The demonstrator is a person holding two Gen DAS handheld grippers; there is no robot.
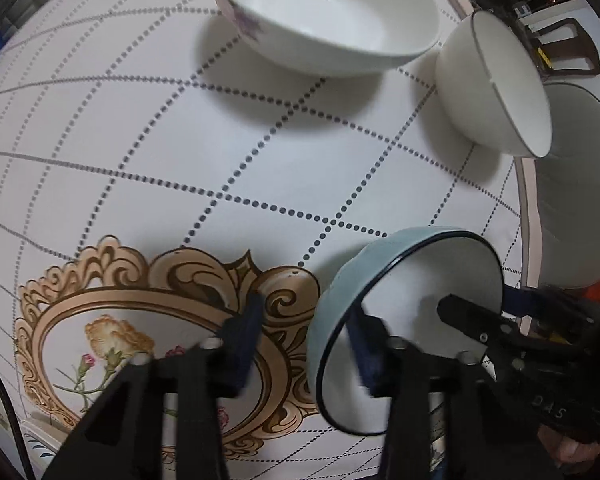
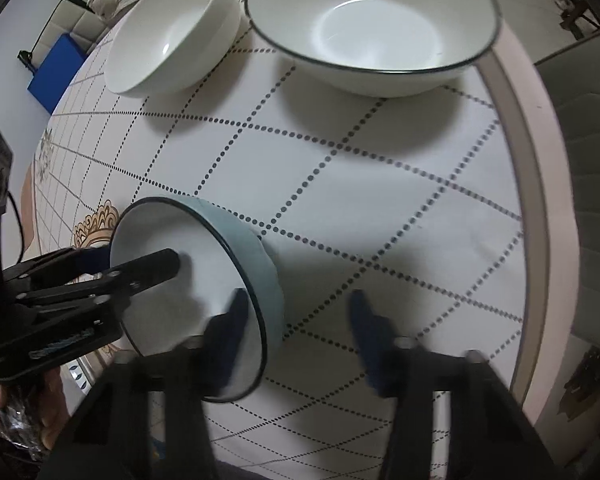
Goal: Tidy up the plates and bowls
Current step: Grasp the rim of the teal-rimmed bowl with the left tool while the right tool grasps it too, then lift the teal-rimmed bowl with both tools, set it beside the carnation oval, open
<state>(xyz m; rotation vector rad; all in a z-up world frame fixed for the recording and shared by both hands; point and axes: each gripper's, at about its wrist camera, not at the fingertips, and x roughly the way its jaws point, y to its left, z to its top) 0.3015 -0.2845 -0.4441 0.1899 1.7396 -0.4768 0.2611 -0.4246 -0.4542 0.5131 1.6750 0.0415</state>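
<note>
Left tool point(image 1: 300, 348) and right tool point(image 2: 298, 332) each stand spread astride opposite sides of the pale blue bowl point(image 1: 420, 280). Each has one finger inside the white interior and one outside, the wall between them, with a gap at the outer pads. The round bowl sits mouth up on the worktop's dotted-grid cloth point(image 1: 180, 160). Beyond it, well apart, stand a flowered white bowl point(image 1: 328, 20) and a dark-rimmed white bowl point(image 2: 372, 28).

Open tablecloth point(image 2: 380, 208) lies between blue bowl point(image 2: 256, 264) and white bowls point(image 2: 172, 40).
</note>
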